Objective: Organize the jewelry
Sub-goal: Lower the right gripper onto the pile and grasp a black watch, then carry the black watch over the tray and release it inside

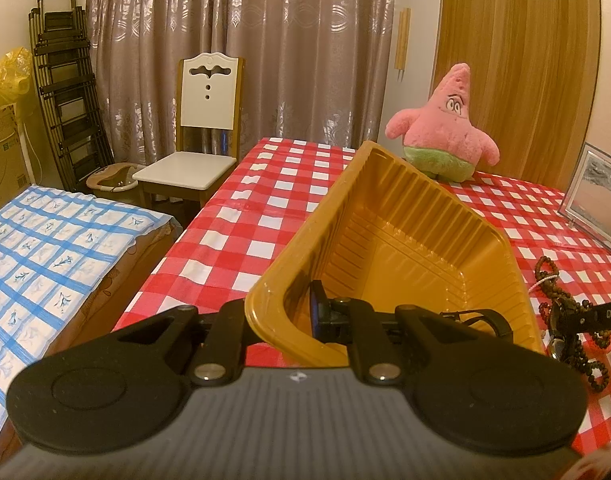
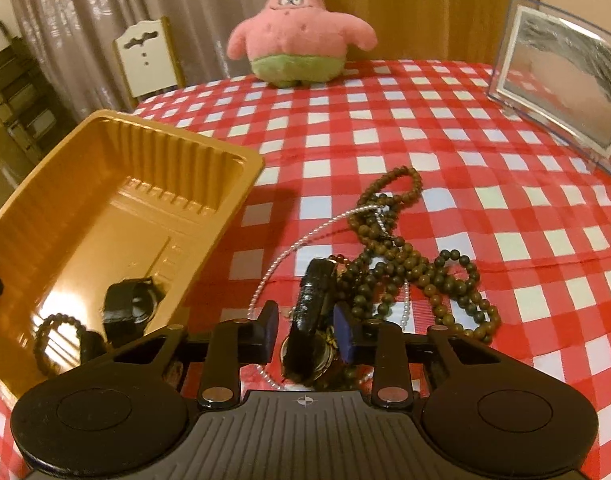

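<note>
My left gripper (image 1: 289, 320) is shut on the near corner wall of a gold plastic tray (image 1: 389, 216), which it holds tilted over the red checked table. In the right wrist view the tray (image 2: 117, 168) holds a black watch (image 2: 129, 304) and a dark bead bracelet (image 2: 55, 336). Beside it lies a tangle of brown bead strings (image 2: 405, 264) with a thin pearl chain (image 2: 281, 256). My right gripper (image 2: 307, 324) stands open around the black strap of a second watch (image 2: 311, 304) at the near edge of the pile, with a gap at the left pad.
At the table's far side are a pink plush star (image 2: 297, 36) and, on the right, a clear picture frame (image 2: 561, 96). Left of the table's edge are a white chair (image 1: 201, 136) and a blue checked bed cover (image 1: 45, 260).
</note>
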